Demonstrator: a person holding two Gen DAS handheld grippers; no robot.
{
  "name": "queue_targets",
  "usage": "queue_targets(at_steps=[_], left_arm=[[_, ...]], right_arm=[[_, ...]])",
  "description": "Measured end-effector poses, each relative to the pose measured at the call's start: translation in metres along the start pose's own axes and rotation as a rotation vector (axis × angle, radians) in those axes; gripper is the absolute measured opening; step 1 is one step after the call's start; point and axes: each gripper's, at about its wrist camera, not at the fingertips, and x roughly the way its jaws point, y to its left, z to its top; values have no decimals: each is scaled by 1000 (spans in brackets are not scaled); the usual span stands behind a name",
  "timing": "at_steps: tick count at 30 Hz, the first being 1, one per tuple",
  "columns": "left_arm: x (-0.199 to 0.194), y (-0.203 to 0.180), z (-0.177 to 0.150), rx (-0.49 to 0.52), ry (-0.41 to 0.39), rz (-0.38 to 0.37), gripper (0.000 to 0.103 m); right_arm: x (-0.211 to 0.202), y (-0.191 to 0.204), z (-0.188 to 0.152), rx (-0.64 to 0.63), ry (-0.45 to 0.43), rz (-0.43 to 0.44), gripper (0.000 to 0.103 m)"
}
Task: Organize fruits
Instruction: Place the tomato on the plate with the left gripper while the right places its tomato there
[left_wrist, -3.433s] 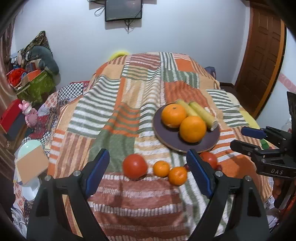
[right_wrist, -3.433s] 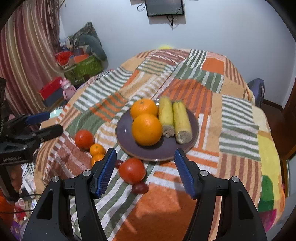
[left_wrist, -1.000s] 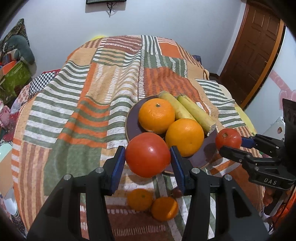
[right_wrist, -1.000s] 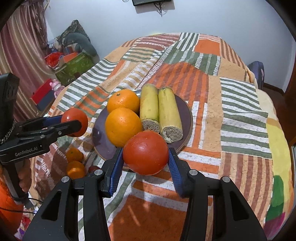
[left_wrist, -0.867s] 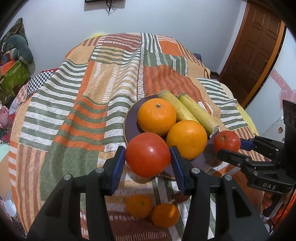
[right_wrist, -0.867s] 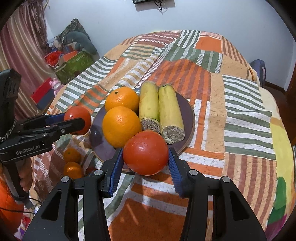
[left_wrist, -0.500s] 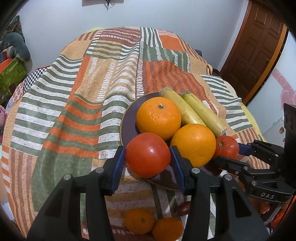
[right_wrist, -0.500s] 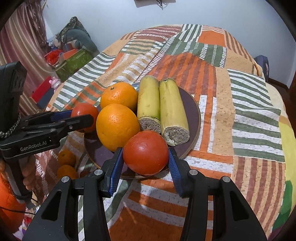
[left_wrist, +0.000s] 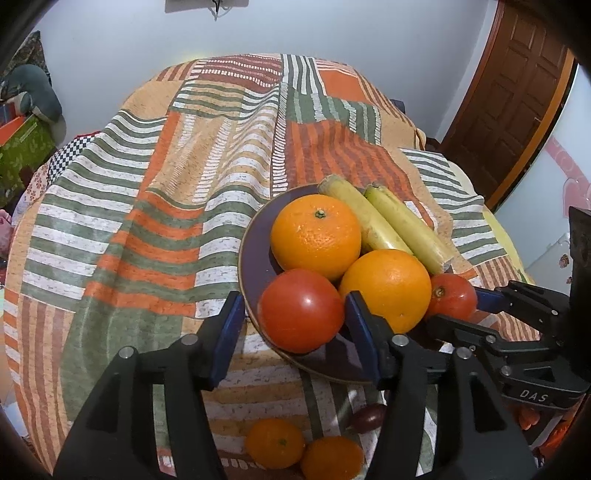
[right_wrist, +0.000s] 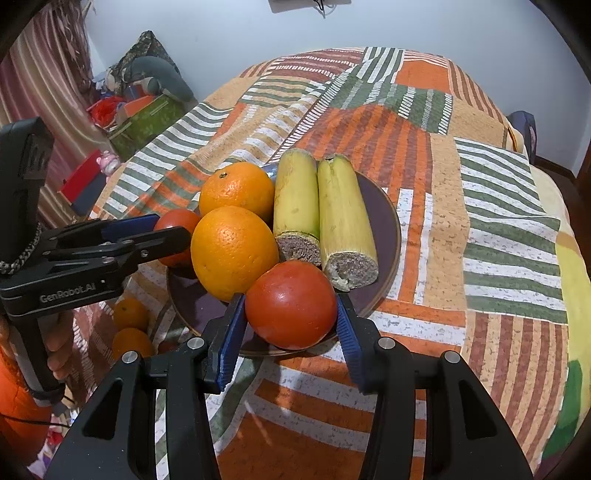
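A dark round plate on the patchwork blanket holds two big oranges and two yellow corn cobs. My left gripper is shut on a red tomato over the plate's near left rim. My right gripper is shut on a second red tomato over the plate's near right rim. Each gripper shows in the other's view, holding its tomato beside the front orange.
Two small mandarins and a dark small fruit lie on the blanket in front of the plate. Boxes and toys sit on the floor at the left. A brown door stands at the right.
Both grippers have moved forward with their tomatoes, from in front of the plate to over its rim, close against the front orange.
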Motion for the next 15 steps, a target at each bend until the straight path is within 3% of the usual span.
queue_targets(at_steps=[15], left_arm=[[-63, 12, -17, -16, -91, 31, 64]], right_arm=[[-35, 25, 3, -31, -66, -2, 46]])
